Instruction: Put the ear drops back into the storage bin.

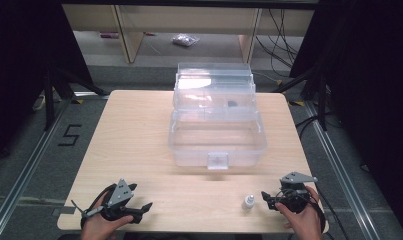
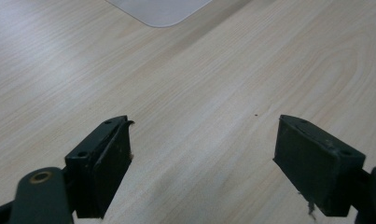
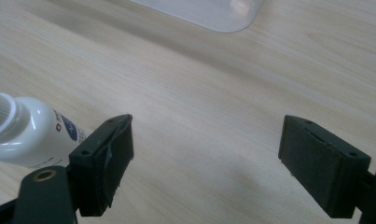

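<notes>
**Two open grippers wait at the near edge, a small bottle beside the right one**

High view: a person's hands hold both grippers low at the table's (image 1: 139, 125) near edge. The left gripper (image 1: 139, 197) sits by the near left corner, jaws spread with nothing between them. The right gripper (image 1: 267, 199) sits by the near right corner, jaws also spread and pointing toward the small white bottle (image 1: 248, 201), which stands upright just beside its tips, probably about to be picked up. A clear plastic box (image 1: 216, 135) stands open mid-table, likely waiting to receive it.

Left gripper view: bare wood between wide jaws; a box corner (image 2: 160, 11) shows ahead.

Right gripper view: the bottle (image 3: 29, 135) lies outside the left jaw, close against it, not between the pads.
</notes>
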